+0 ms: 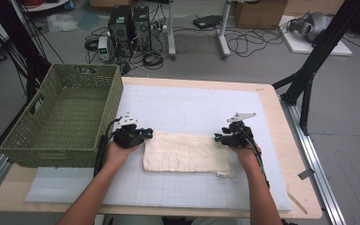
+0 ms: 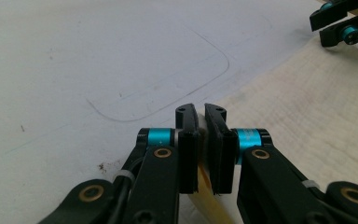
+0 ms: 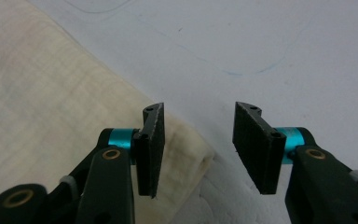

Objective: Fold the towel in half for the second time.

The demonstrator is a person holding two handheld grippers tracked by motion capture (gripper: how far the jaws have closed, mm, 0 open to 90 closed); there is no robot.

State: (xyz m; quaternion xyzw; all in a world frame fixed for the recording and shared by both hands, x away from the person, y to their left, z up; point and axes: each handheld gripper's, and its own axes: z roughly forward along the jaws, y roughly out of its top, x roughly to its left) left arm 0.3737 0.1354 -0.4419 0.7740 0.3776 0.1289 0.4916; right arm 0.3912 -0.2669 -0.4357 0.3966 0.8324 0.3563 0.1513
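A cream cloth lies folded flat on the white gridded mat. My left gripper is at the cloth's far left corner. In the left gripper view its jaws are shut on the cloth's edge, with a strip of fabric pinched between the pads. My right gripper is at the far right corner. In the right gripper view its jaws stand apart around that corner of the cloth, and the pads do not press on it. The right gripper also shows far off in the left gripper view.
A green woven basket with nothing in it stands at the table's left, close to my left hand. A black frame leg rises at the right rear. Computer cases and cables sit on the floor beyond the table.
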